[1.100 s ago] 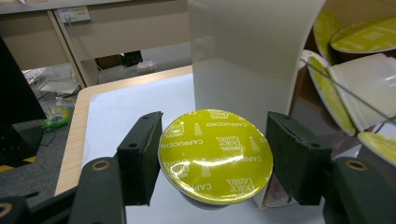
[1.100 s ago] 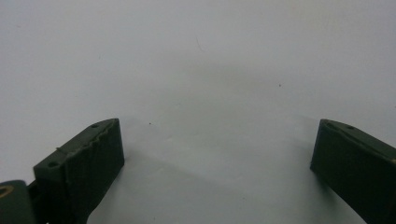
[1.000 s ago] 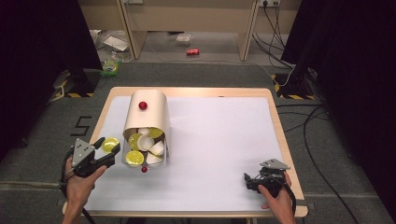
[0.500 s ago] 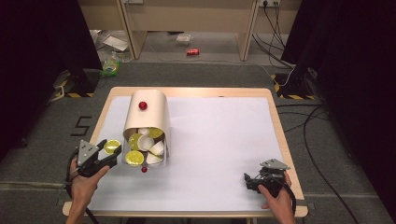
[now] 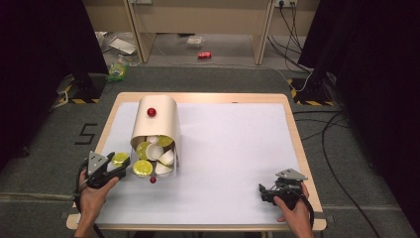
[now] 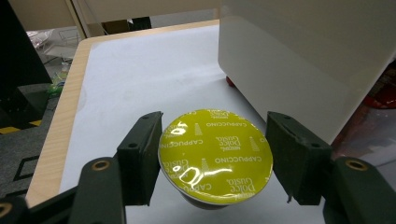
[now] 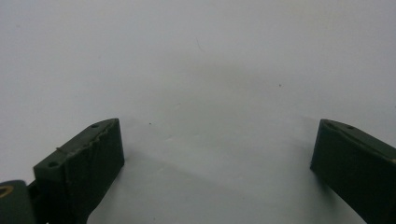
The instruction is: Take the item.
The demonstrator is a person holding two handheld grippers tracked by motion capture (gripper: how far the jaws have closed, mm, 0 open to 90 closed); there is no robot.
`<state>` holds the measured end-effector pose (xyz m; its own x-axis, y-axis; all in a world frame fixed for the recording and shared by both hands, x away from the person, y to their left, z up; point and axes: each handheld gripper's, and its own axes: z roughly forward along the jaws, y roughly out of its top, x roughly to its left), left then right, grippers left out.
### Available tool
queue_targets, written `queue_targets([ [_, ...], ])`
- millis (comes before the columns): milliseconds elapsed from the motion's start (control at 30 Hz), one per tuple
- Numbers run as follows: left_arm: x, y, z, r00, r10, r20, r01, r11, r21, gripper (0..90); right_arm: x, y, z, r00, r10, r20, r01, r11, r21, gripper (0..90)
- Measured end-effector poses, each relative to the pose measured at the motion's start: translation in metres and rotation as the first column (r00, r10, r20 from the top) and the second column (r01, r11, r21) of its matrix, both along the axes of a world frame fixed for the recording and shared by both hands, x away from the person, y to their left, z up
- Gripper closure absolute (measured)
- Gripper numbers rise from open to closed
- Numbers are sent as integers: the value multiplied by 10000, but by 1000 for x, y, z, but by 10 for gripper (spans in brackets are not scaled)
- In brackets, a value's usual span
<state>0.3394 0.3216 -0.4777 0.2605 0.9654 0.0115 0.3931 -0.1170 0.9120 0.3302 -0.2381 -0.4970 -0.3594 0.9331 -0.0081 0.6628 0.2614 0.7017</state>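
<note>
We have one yellow cappuccino capsule (image 6: 215,156) between our left tool's (image 5: 110,167) closed jaws, near the table's (image 5: 208,99) left edge; more fill the tipped bin (image 5: 155,130). Our right tool (image 5: 271,191) gapes empty.

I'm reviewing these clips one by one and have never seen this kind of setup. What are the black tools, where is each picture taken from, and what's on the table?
There is no robot here: a person holds a two-jaw hand tool in each hand. The high view looks down on the table from above the person's side. The left gripper is at the lower left, the right gripper at the lower right. The other two pictures come from cameras riding on the grippers, looking along their black jaws.

On the white surface a cream container lies on its side, its open end showing yellow and white capsules. A small red ball lies just in front.

In the left gripper view the jaws sit either side of a yellow-lidded capsule marked Cappuccino; whether both press it is unclear. The right gripper's jaws stand wide apart over bare surface.
</note>
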Motion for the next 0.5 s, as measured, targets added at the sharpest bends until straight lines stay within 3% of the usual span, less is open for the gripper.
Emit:
queue_targets([
  [233, 2, 1, -8, 9996, 81, -266, -87, 9998, -198, 380, 0, 0, 0, 10000, 0, 2, 0, 10000, 2, 27],
  [500, 4, -2, -15, 9989, 122, -450, -121, 9999, 30, 379, 0, 0, 0, 10000, 0, -2, 0, 10000, 3, 27],
])
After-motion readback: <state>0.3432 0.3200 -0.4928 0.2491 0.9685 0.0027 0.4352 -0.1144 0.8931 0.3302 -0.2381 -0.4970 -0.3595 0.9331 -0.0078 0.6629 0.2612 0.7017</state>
